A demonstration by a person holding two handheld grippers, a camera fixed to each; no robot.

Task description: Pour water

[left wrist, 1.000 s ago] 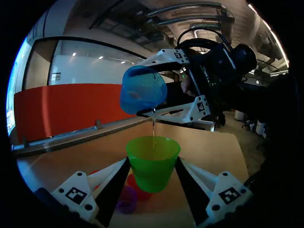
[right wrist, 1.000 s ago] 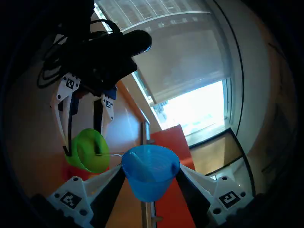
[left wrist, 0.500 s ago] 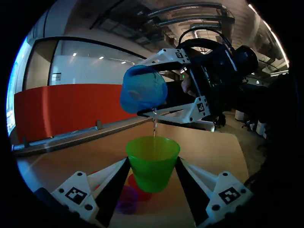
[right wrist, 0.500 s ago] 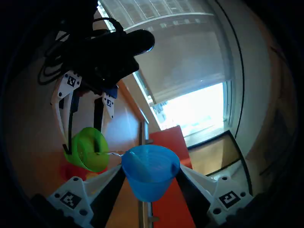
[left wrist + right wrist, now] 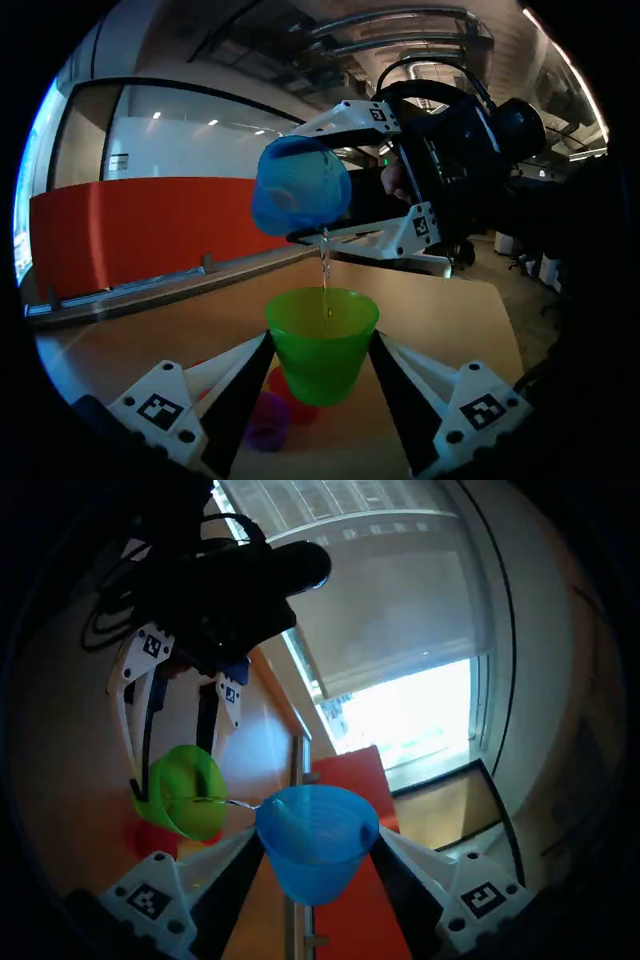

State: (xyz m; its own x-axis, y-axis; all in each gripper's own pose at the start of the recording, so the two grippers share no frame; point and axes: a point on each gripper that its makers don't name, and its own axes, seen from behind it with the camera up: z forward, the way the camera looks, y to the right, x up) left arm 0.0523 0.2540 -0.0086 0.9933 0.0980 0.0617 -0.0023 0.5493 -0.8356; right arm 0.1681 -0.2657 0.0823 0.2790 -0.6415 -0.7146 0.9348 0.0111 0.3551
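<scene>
Over the wooden table [image 5: 448,312], mid-pour: blue cup tipped above green cup.

I have the right gripper [image 5: 316,836] closed down on the blue cup [image 5: 314,852], a finger pressed to each side, and it is rolled over so the lip points down. The left gripper [image 5: 322,340] is clamped the same way around the green cup [image 5: 322,360], which is upright and looks held clear of the table, directly under the blue one with a gap between them. A thin water stream [image 5: 325,272] drops from the blue lip into the green mouth. A red cup [image 5: 292,400] and a purple cup [image 5: 268,420] sit on the table beneath. Step looks like the pour itself, likely near its end given the thin stream. Next I'd tip slightly more to drain, lip centred over the green mouth, green cup level.
</scene>
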